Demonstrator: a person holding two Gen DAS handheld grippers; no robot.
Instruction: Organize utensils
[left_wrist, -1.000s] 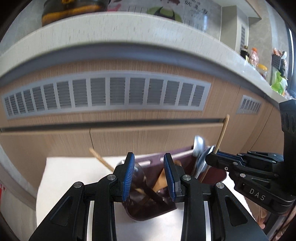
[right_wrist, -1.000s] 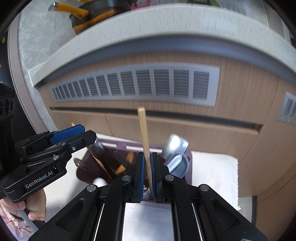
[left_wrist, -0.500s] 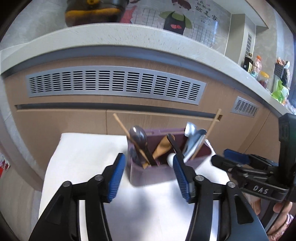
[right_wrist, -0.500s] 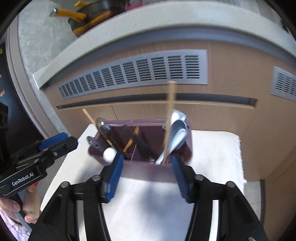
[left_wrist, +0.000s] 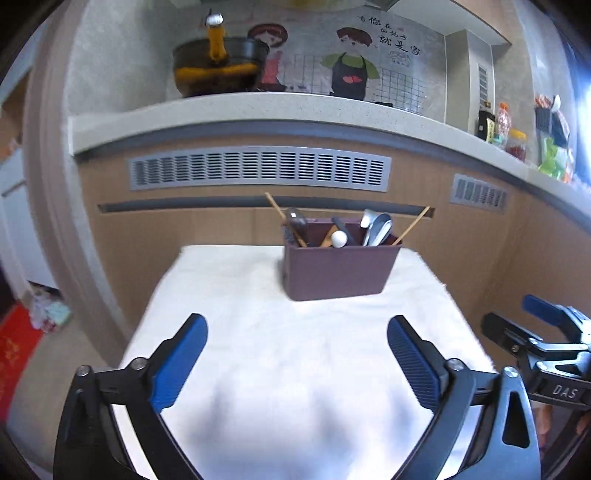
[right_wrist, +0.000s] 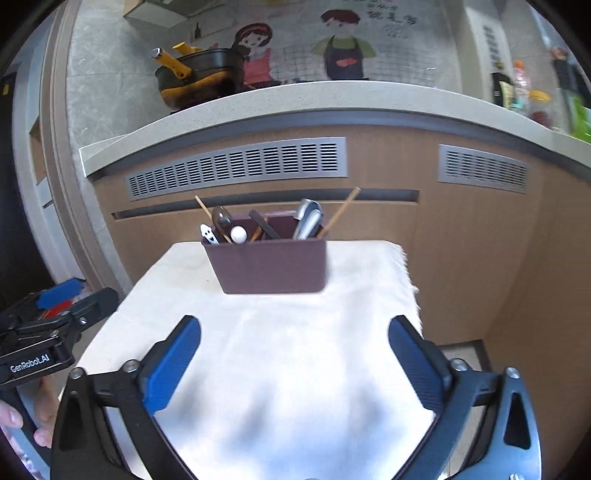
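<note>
While a white cloth (left_wrist: 295, 354) covers the table, the maroon utensil holder (left_wrist: 340, 271) stands at its far edge, holding spoons (left_wrist: 375, 227) and chopsticks (left_wrist: 410, 227). Left gripper (left_wrist: 295, 341) and right gripper (right_wrist: 293, 339) are opening wide, jaws empty, well short of the holder.

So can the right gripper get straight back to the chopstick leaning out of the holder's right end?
Probably yes: the right gripper, jaws opening and empty, faces the chopstick in the maroon holder across bare white cloth.
</note>
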